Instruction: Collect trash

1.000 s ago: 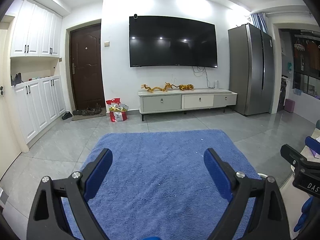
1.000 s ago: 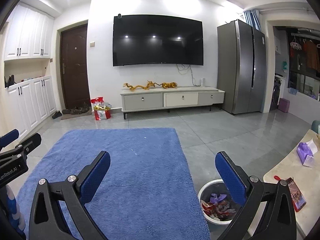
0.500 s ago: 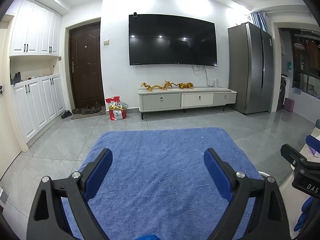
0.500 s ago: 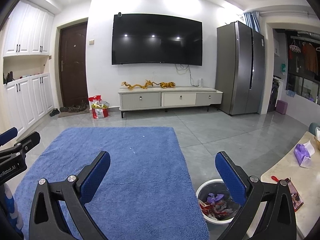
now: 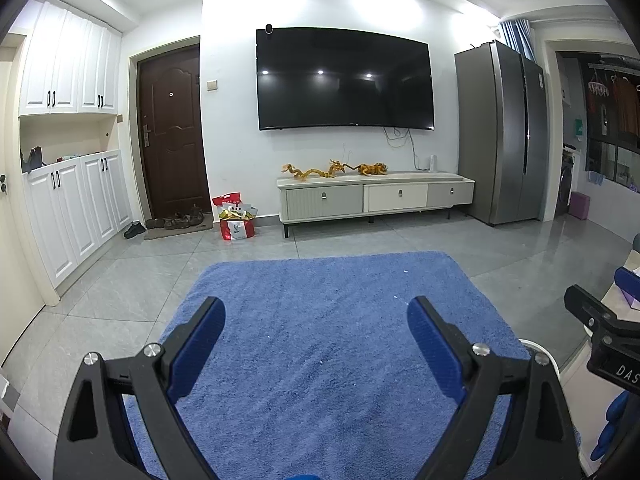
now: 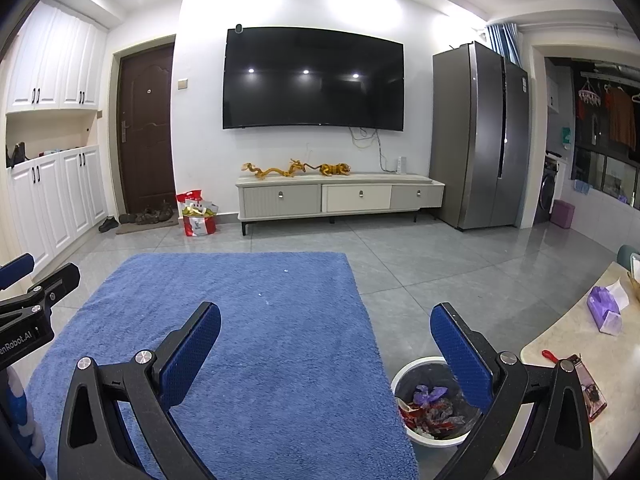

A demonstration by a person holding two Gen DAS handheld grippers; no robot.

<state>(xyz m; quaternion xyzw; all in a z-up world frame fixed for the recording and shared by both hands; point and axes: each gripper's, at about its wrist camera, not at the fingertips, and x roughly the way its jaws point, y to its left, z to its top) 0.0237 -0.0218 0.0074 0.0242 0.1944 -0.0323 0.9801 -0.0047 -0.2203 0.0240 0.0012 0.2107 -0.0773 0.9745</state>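
A white trash bin (image 6: 400, 378) holding red wrappers and purple scraps stands on the grey tiles by the right edge of the blue rug (image 6: 240, 340). My right gripper (image 6: 326, 332) hangs open and holds nothing above the rug, its right finger over the bin. My left gripper (image 5: 316, 326) is open too, above the same rug (image 5: 320, 340), with nothing between its fingers. Only a sliver of the bin rim (image 5: 538, 350) shows in the left wrist view. Each gripper appears at the edge of the other's view.
A beige table (image 6: 576, 340) at the right carries a purple tissue pack (image 6: 606, 312), a red object and a phone. Far ahead stand a TV cabinet (image 6: 340, 198), a fridge (image 6: 480, 132), a red bag (image 6: 198, 220) and a brown door. White cupboards line the left wall.
Both views have tilted slightly upward, so the room and rug sit a little lower in frame. Both grippers stay open and hold nothing.
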